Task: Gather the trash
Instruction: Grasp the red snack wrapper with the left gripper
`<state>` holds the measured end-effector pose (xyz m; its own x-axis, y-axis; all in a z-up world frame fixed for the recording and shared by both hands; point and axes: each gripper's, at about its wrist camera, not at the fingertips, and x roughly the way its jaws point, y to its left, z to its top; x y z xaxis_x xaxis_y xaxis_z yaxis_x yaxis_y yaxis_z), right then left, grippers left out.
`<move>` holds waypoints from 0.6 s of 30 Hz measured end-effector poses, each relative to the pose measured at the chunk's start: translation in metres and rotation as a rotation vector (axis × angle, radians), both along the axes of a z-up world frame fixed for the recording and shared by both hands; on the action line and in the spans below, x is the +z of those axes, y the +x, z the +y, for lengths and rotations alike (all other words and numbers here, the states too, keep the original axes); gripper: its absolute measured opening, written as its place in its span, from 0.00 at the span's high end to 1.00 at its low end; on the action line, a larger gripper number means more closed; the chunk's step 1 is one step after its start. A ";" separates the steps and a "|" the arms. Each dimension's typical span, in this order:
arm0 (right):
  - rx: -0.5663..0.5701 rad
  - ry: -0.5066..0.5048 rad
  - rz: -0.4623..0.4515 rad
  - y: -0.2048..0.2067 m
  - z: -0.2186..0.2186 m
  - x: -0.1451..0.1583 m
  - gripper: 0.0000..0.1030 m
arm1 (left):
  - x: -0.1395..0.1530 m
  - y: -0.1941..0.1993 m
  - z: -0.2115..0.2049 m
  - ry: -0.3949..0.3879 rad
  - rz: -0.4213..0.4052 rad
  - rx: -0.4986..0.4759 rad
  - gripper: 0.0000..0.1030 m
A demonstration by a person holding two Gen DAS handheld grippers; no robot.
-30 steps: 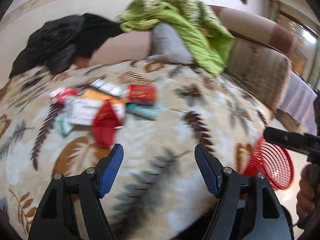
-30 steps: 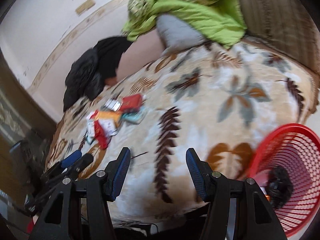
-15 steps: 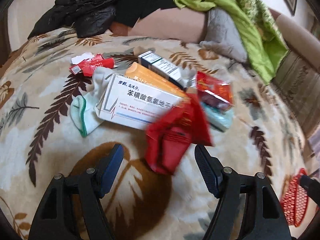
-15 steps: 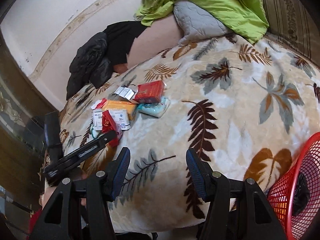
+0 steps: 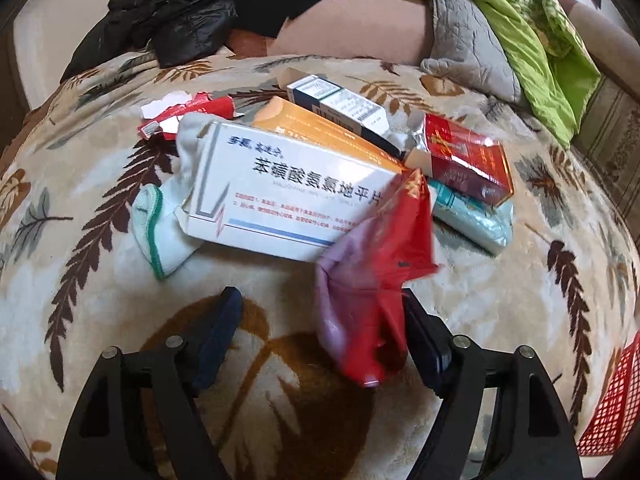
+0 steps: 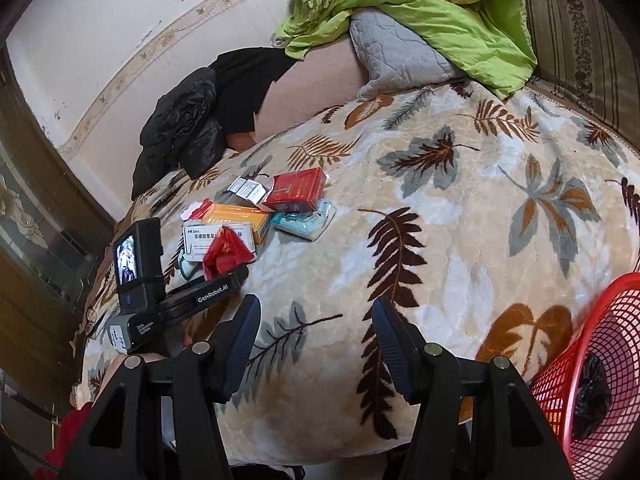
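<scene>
Left claw (image 5: 320, 320) poised low over the leaf-print bed (image 5: 520, 320), jaws wide and just opened further, straddling the near end of a crumpled red wrapper (image 5: 376, 280) without yet pinching it, the right-hand pad touching or nearly touching the foil. Judged a pre-grasp: closing comes next. A second ago, seen from far back with the litter small and distant; now close above the pile, angled down at it. Beyond the wrapper, the rest of the trash in one heap: a white medicine box (image 5: 288, 196) overlapping an orange box (image 5: 320, 128), a dark blue-and-white carton (image 5: 340, 104) at the far side, a red cigarette pack (image 5: 468, 160) on a pale teal packet (image 5: 476, 220) to the right, a torn red pack (image 5: 188, 116) and a white sock (image 5: 168, 216) to the left. Right claw (image 6: 316, 344) part open and empty, hanging nearer the bed's edge, hardly shifted. Red mesh basket (image 6: 600, 360) waiting at the near right, off the bed, a dark lump already inside.
</scene>
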<state>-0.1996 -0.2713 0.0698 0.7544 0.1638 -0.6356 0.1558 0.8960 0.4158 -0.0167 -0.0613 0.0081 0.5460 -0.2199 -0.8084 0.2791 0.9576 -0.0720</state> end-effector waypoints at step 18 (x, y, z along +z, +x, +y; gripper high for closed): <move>-0.008 0.033 -0.030 -0.008 -0.008 0.000 0.40 | 0.009 -0.007 -0.008 -0.037 -0.006 -0.036 0.47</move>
<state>-0.2074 -0.2796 0.0699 0.7748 0.1779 -0.6067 0.1500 0.8805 0.4497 -0.0240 -0.0690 0.0173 0.5417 -0.2689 -0.7964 0.3138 0.9436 -0.1051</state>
